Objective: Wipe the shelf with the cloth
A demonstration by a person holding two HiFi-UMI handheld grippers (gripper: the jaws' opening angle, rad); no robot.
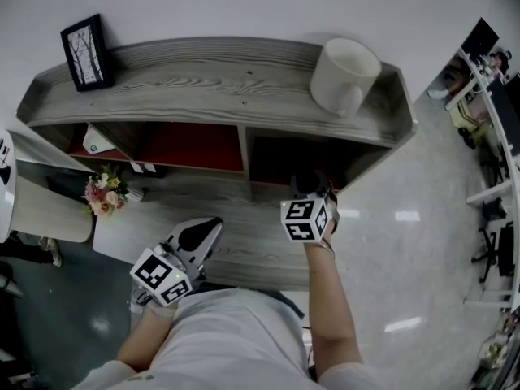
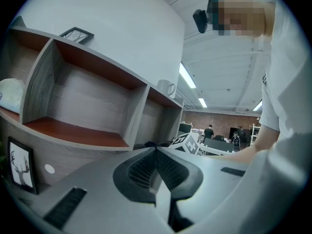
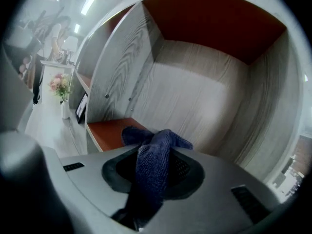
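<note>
Two grippers: right gripper [image 3: 160,152] pinches the navy cloth [image 3: 148,174] at the shelf's [image 1: 203,80] lower right compartment; left gripper [image 2: 156,152] closed, empty.

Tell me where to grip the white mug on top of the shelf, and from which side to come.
Grip the white mug by its handle. It stands upright near the right end of the shelf top, handle pointing to the front edge, so come from the front. Use the left gripper, shut and empty; the right gripper holds the cloth.
</note>
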